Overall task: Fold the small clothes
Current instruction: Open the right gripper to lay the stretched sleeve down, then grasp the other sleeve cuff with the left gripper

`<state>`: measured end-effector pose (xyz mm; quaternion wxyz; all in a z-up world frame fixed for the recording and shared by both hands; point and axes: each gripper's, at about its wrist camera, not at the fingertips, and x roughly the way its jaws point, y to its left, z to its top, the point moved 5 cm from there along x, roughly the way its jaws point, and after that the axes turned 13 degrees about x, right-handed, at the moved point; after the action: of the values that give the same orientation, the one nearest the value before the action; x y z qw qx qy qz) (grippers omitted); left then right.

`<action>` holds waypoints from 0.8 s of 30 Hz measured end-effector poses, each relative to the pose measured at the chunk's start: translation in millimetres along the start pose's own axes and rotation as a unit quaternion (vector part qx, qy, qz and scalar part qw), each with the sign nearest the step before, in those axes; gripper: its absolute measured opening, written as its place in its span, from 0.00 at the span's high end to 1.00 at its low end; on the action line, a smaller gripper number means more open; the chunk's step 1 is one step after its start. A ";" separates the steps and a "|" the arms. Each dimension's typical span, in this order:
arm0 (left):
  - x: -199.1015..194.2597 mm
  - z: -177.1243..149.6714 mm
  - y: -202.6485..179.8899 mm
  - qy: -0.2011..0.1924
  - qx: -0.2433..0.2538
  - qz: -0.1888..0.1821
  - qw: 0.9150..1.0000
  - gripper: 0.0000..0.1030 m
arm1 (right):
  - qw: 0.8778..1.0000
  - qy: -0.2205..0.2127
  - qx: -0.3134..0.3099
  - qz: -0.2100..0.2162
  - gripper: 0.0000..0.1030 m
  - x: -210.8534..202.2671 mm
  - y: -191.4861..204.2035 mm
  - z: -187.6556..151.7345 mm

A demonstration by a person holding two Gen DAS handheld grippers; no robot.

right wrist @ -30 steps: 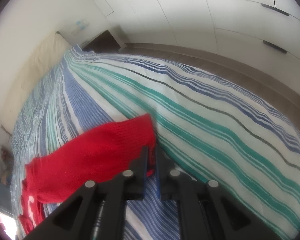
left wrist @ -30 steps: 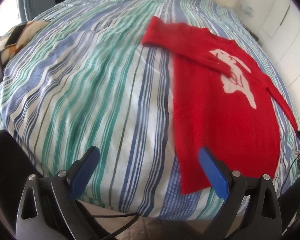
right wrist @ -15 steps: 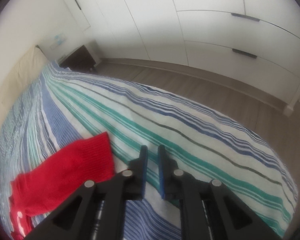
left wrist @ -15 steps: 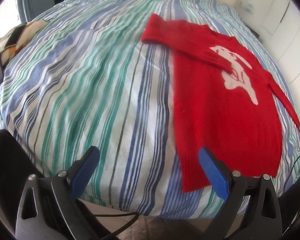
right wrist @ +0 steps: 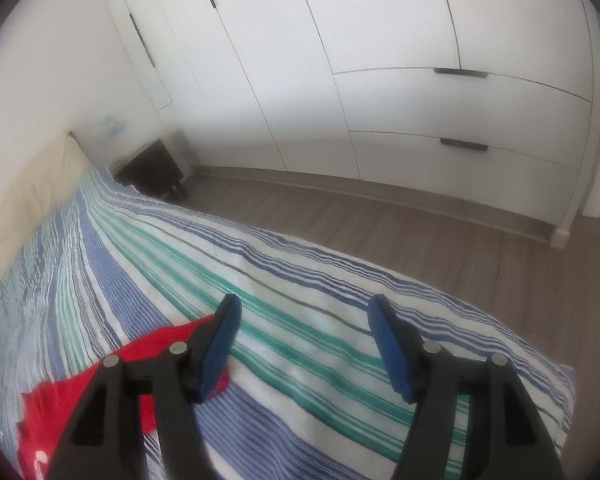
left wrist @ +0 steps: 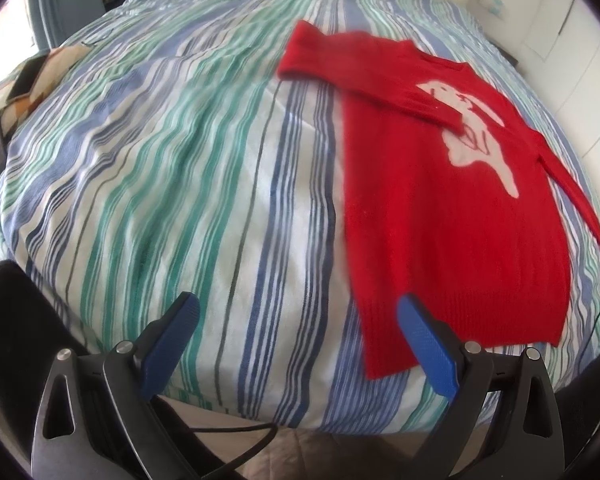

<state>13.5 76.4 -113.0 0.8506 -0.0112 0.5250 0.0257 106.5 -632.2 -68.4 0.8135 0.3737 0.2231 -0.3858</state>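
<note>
Sweater (left wrist: 452, 216) lies flat on the striped bed (left wrist: 180, 168), front up. One sleeve is folded across the chest; the other lies straight out. Body folds remain, so the task looks barely begun. Left claw (left wrist: 298, 340) hangs wide and empty above the hem. Right claw (right wrist: 302, 344) is opening, nothing between its jaws.

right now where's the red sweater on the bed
In the left wrist view the red sweater lies flat on the right half of the striped duvet, hem toward the bed's near edge, just beyond the open left gripper.
</note>
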 end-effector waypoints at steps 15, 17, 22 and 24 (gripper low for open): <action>-92.1 129.6 23.6 -0.187 0.045 0.072 0.979 0.02 | 0.974 -0.071 -0.165 0.141 0.25 -107.9 58.1 -37.0; -73.8 144.8 -12.2 -0.178 0.122 0.044 0.975 0.02 | 0.963 -0.075 -0.193 0.173 0.25 -119.1 71.4 -54.9; 7.9 169.8 -95.2 -0.110 0.321 0.017 0.940 0.02 | 0.940 -0.079 -0.264 0.202 0.21 -122.0 103.6 -97.0; 42.5 177.1 -115.9 -0.080 0.364 -0.002 0.928 0.02 | 0.933 -0.066 -0.288 0.206 0.21 -118.2 110.7 -110.5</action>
<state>197.0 -29.9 -72.5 0.8354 0.2999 0.4287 -0.1684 115.0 -444.7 -11.7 0.9607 0.1352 0.1882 -0.1529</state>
